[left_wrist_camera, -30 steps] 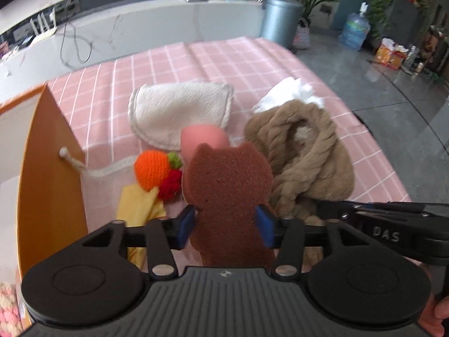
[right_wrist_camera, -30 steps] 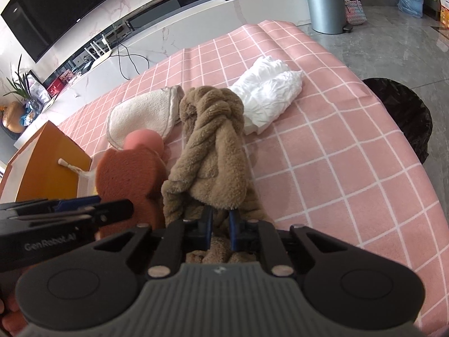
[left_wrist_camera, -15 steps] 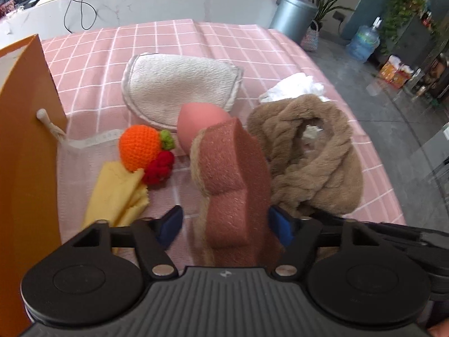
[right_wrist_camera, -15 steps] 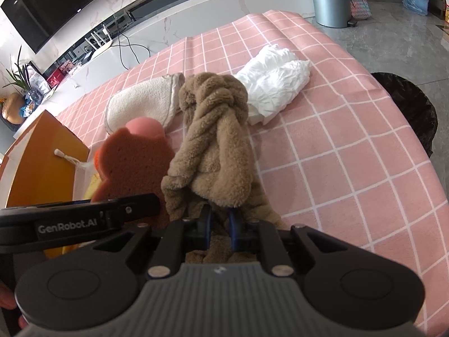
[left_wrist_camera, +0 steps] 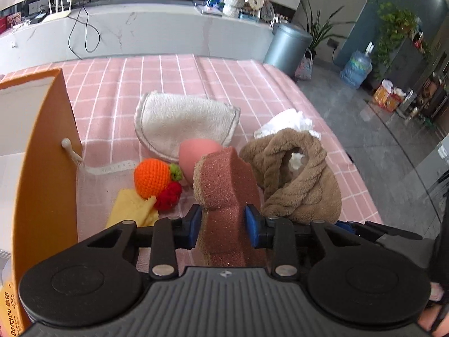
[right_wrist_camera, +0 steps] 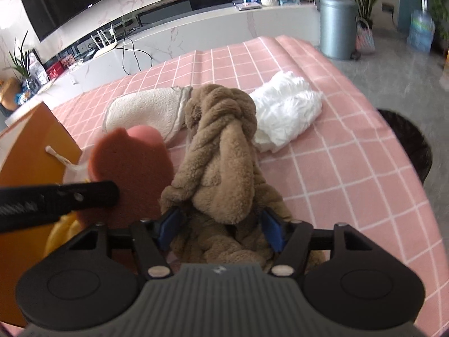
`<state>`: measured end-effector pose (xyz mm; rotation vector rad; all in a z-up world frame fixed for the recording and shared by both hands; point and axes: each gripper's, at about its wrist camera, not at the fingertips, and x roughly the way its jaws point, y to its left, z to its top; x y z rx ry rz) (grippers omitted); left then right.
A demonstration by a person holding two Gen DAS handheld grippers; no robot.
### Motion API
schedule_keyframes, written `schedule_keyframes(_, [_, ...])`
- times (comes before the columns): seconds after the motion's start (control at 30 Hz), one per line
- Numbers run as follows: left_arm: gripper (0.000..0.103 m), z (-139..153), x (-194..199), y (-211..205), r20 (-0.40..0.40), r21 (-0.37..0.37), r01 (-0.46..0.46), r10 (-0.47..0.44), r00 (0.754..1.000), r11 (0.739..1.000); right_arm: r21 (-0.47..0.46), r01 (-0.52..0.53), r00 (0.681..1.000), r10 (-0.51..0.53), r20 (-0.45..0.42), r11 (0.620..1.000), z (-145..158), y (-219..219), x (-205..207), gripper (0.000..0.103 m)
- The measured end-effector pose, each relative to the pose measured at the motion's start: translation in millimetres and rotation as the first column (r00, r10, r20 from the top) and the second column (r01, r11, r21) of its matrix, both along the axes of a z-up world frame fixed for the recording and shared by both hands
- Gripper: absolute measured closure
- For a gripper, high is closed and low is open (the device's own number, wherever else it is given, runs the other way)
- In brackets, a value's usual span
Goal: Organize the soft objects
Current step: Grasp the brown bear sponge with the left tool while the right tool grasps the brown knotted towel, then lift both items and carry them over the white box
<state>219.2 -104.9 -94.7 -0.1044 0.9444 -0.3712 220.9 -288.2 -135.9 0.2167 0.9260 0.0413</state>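
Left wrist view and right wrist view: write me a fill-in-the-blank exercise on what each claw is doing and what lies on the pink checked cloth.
1. The left claw is shut on the brown ____.
2. The right claw is ____ around the brown plush scarf.
3. The crocheted orange touches a small ____ crocheted berry.
4. Beyond the scarf lies a crumpled ____ cloth.

Missing words: sponge; open; red; white
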Motion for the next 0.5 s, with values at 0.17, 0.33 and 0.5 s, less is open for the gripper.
schedule_keyframes(0.17, [0.066,7.8,-4.5,6.8,0.018,-0.022,-0.011,0.011,1.000,1.000,-0.125,-0.052,0.999,0.051,-0.014,0.991,-7.5,14.2,0.5,0.065])
schedule_keyframes(0.33, [0.066,16.7,-13.4,14.1,0.042,-0.034,-0.021,0.022,0.999,0.999,-0.197,-0.086,0.996,0.088,0.005,0.977,-5.7,20.2,-5.4,0.090])
schedule_keyframes(0.5, [0.067,28.0,-25.1,26.6,0.063,-0.063,-0.029,0.033,0.997,0.998,-0.207,-0.068,0.995,0.083,0.060,0.976,11.2,21.0,-21.1,0.093])
